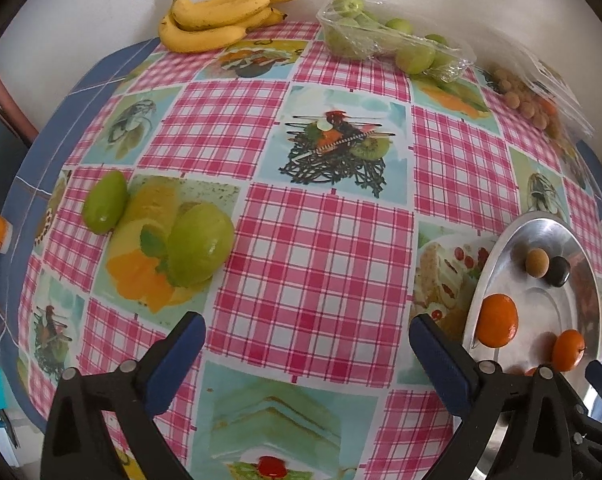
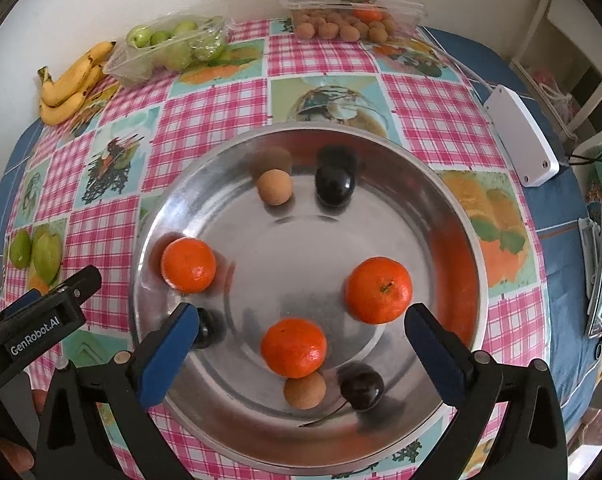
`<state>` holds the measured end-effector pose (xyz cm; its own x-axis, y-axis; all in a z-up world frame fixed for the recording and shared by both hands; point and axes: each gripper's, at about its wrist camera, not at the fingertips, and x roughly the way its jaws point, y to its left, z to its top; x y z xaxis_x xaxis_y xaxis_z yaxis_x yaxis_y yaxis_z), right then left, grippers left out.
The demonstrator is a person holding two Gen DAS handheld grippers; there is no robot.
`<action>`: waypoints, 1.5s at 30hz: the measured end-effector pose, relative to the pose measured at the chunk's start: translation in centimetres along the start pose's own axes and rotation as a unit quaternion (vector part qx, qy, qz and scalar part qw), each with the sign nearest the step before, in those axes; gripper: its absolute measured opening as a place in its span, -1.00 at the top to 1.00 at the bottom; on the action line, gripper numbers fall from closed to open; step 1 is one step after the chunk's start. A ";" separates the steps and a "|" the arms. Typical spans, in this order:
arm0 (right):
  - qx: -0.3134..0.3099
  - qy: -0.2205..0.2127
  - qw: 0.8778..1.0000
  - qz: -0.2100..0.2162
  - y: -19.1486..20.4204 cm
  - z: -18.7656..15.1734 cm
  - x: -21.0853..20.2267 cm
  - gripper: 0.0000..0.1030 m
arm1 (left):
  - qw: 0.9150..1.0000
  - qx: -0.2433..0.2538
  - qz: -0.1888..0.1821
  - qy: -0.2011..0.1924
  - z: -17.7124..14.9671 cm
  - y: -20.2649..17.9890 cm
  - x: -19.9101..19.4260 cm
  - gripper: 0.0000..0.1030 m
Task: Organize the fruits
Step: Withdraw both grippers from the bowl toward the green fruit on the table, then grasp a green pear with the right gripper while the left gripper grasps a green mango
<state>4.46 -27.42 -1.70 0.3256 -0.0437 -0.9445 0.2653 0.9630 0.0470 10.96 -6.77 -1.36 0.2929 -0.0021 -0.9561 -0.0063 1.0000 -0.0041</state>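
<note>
My right gripper (image 2: 303, 318) hangs open over a round metal plate (image 2: 381, 148). The plate holds three oranges (image 2: 294, 347) (image 2: 188, 265) (image 2: 379, 290), two tan longans (image 2: 275, 186) (image 2: 304, 390) and three dark cherries (image 2: 335, 184) (image 2: 361, 386) (image 2: 207, 328). The near orange lies below the gap between the pads, untouched. My left gripper (image 1: 307, 344) is open over bare checked cloth, with nothing between its fingers. Two loose green fruits (image 1: 199, 244) (image 1: 105, 202) lie ahead of it to the left. The plate's rim (image 1: 541, 226) shows at its right.
Against the back wall lie a bunch of bananas (image 1: 217, 16), a clear pack of green fruits (image 1: 381, 40) and an open clear box of longans (image 2: 341, 28). A white power strip (image 2: 521, 140) sits right of the plate. The left tool's black casing (image 2: 33, 336) is close to the plate's left side.
</note>
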 end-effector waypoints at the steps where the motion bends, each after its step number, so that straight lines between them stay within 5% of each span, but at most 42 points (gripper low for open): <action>1: -0.002 0.000 1.000 0.002 0.1 0.0 0.0 -0.99 | 1.000 0.000 0.001 -0.001 0.0 0.2 -0.1 -1.00; 27: -0.107 0.006 0.994 0.032 13.0 -0.1 0.6 -0.99 | 0.995 -0.063 0.067 -0.038 0.9 13.0 -2.1 -1.00; 45: -0.123 -0.009 0.992 0.042 16.4 -0.6 1.7 -0.99 | 0.997 -0.062 0.008 -0.038 2.6 16.0 -2.0 -1.00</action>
<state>8.87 -11.54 -2.71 0.3539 0.0370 -0.9345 0.0086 0.9990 0.0428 12.77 9.27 1.23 0.3641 0.0186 -0.9312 -0.1274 0.9914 -0.0300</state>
